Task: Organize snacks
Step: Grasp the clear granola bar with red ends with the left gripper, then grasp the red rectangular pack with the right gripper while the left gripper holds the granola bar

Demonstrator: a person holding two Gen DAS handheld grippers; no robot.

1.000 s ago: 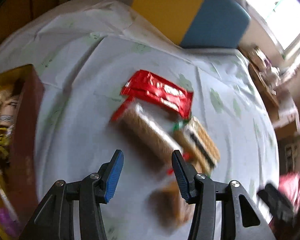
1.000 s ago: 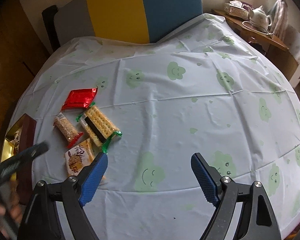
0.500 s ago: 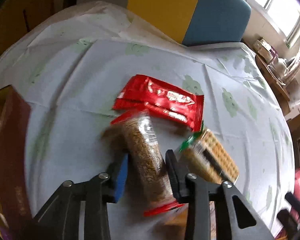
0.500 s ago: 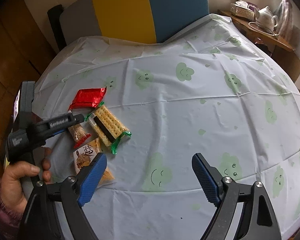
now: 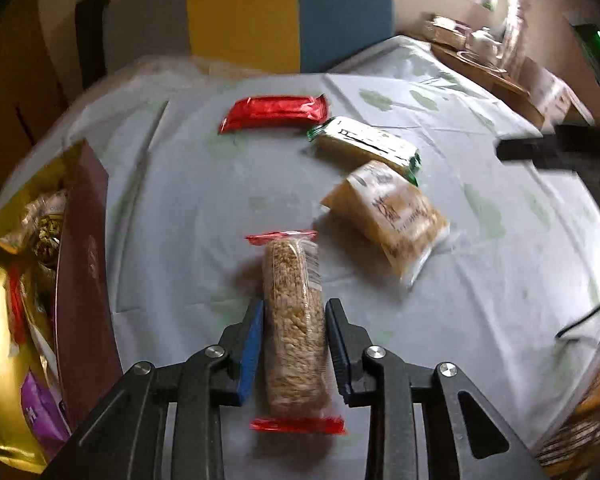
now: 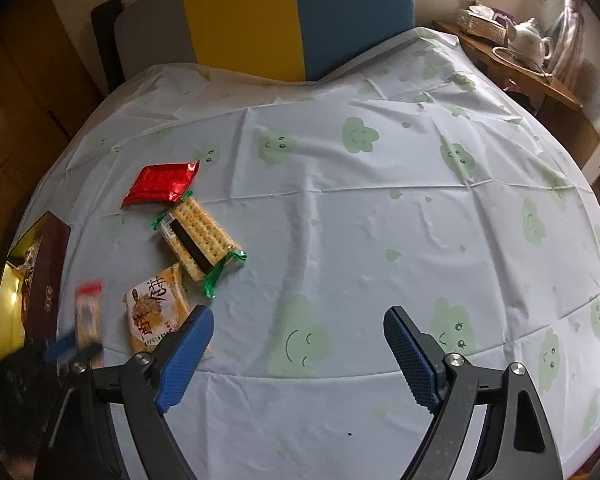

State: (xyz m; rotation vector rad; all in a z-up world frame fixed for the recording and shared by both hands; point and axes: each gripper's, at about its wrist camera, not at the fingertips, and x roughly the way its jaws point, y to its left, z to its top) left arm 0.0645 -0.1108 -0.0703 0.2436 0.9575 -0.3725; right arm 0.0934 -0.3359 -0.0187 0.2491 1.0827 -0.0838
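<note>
- Since half a second ago the left gripper has carried the grain bar away from the red packet, which it lay just beside; the bar now hangs clear above the table, lifted off the cloth to judge by the shadow under it.
- The left gripper's two blue pads are closed on the bar's long sides near its middle, so the bar points straight out along the fingers, one red crimped end beyond the tips and the other back toward the camera. Holding it mid-length probably keeps it level for the carry.
- Relative to the bar: the yellow pastry packet lies near on the right and beyond, the green-edged cracker pack farther in the same direction and touching or overlapping the pastry packet, and the red packet well beyond.
- The maroon snack box stands left of the bar at the table edge, already holding wrapped snacks; it is likely where the bar is headed.
- The right gripper hangs wide open and empty over bare tablecloth, well to the right of the bar, apparently kept out of the way.
</note>
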